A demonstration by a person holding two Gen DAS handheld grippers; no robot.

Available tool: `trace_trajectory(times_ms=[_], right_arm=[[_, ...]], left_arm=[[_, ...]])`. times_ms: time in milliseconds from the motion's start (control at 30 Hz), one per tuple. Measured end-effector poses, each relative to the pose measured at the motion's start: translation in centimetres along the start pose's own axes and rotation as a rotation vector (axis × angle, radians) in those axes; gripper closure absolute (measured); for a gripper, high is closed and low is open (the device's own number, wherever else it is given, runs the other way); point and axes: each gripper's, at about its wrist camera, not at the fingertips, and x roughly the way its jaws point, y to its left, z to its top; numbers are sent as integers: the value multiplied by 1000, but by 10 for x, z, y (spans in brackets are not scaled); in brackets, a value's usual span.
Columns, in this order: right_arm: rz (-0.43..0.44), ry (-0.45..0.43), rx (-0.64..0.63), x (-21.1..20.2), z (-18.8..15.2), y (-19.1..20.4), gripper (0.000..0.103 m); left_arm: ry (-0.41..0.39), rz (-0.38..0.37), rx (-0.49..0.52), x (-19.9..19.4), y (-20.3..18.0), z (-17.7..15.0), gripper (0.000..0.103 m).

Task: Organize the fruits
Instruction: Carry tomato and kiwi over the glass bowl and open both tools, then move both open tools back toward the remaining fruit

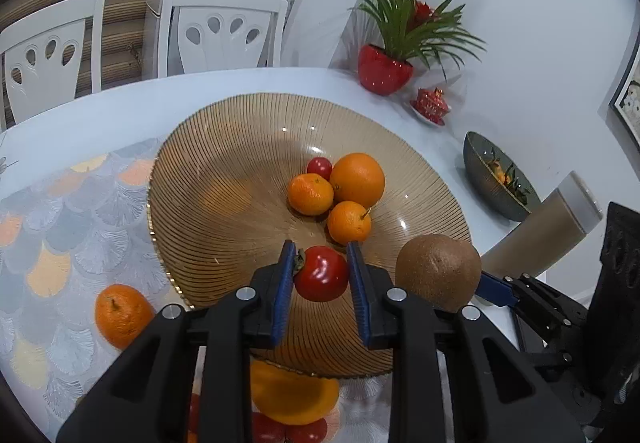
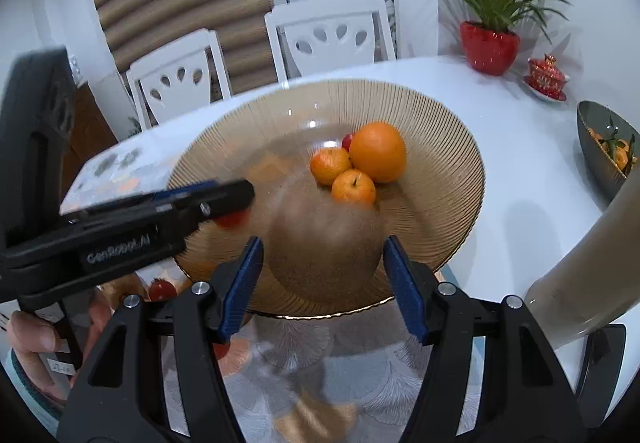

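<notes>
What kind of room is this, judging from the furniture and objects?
Most likely a home dining room: white dining chairs stand at a white table, which carries a glass fruit bowl and a potted plant by the wall.

The left gripper [image 1: 320,275] reaches over the near rim of a ribbed amber bowl [image 1: 224,171], its blue pads closed against a red tomato [image 1: 322,275]. At two o'clock from it, the right gripper [image 1: 480,285] carries a brown kiwi [image 1: 438,271] above the bowl's edge. Inside the bowl, at twelve o'clock from the tomato, three oranges [image 1: 356,179] and a small red fruit [image 1: 319,167] touch in a cluster. A lone mandarin [image 1: 122,315] lies on the patterned mat [image 1: 48,243] at nine o'clock.
</notes>
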Motion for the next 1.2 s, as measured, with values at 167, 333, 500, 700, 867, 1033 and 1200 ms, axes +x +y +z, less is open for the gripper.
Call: trace_trajectory(times_ms=[167,333,500,700,867,1033,1200], right_arm=[[0,-58,-4,-25,4,0,35],[11,-80,-8,-44,-4,1,35],[40,-71,-5,-57,-19,6,33],[94,-54,-16,-64,-40,27,33],[115,-25,-45,-48,-64,50,18],[82,26,-63,-21,-85,59,17],[64,65,-94,-7,-89,65,17]], left_arm=[[-29,-14,-47,-11,9,1,41],[-60,-17,-87,-37,21,1,42],[-108,5,-91,-78,26,-8,42],[-188,48,-134,-141,41,-32,41],[-221,138,-182,-180,57,-74,34],[-166,289,-213,-179,78,-134,28],[-96,401,-237,-155,100,-174,27]])
